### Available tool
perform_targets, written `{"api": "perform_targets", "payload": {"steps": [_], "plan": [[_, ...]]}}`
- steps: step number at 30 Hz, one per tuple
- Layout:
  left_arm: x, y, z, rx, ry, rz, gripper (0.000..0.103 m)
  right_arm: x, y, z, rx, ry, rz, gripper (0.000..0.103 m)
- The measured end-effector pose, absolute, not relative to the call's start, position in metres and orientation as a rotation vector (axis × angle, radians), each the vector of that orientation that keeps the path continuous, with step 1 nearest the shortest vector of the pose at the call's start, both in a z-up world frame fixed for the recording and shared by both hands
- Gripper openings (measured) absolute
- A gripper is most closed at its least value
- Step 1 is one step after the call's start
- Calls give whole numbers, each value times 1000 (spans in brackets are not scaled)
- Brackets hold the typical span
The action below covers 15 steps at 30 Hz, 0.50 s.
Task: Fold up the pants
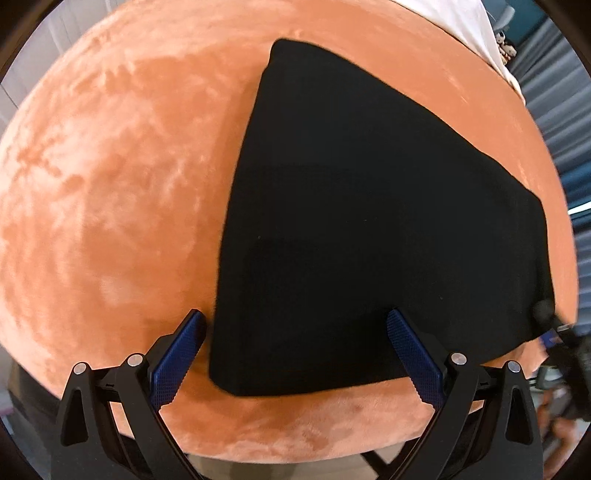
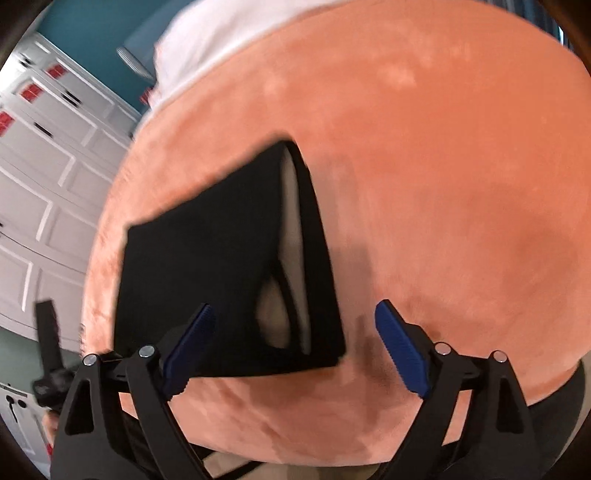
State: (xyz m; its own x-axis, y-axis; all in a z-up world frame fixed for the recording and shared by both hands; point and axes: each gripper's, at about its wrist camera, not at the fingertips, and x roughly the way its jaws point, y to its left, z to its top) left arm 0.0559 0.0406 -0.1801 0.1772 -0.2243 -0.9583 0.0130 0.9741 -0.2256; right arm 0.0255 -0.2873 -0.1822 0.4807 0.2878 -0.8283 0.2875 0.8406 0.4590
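The black pants [image 1: 369, 221] lie folded into a flat, compact shape on an orange plush surface [image 1: 110, 184]. My left gripper [image 1: 295, 314] hangs open above their near left corner. One blue pad [image 1: 177, 354] is over the plush and the other over the cloth, pinching nothing. In the right wrist view the pants [image 2: 207, 266] show a gaping end with pale lining [image 2: 291, 229]. My right gripper [image 2: 295, 306] is open over that near corner. Its left pad [image 2: 188, 347] is above the black cloth, its right one above the bare plush [image 2: 443, 184].
A white cloth [image 1: 461, 22] lies at the far edge of the plush surface, and shows again in the right wrist view as the white cloth [image 2: 221, 29]. White panelled doors [image 2: 44, 166] stand to the left. The surface's rounded front edge lies just below both grippers.
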Motion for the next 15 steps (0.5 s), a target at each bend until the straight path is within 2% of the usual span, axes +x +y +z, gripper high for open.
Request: {"api": "perform_targets", "payload": {"steps": [3,5,6,7,8,9,10,11,12,13,15], "plan": [[60,45,-188,-230,1391,-191,98,24,-289,-206,678,1090,11,93],[61,45,-192,-241,1387,-200,98,27,-284,-207,679,1088,21,93],[62,44,-194,-236,1379,-202,98,30,-280,-207,673,1091,38,90],[62,43,-194,-233,1374,-204,98,33,-277,-207,682,1090,64,72],[63,42,-194,-239,1365,-217,98,34,-274,-207,699,1098,97,71],[64,44,-193,-248,1362,-223,91,35,-274,-207,702,1106,90,66],[63,45,-192,-284,1357,-260,69,35,-274,-208,705,1108,92,56],[66,47,-189,-323,1363,-286,61,35,-277,-207,726,1105,102,49],[65,50,-181,-347,1362,-282,43,32,-282,-205,777,1090,119,38],[64,53,-173,-357,1357,-297,33,28,-286,-202,808,1079,132,34],[59,64,-158,-392,1335,-334,31,19,-289,-187,836,1046,179,32]]}}
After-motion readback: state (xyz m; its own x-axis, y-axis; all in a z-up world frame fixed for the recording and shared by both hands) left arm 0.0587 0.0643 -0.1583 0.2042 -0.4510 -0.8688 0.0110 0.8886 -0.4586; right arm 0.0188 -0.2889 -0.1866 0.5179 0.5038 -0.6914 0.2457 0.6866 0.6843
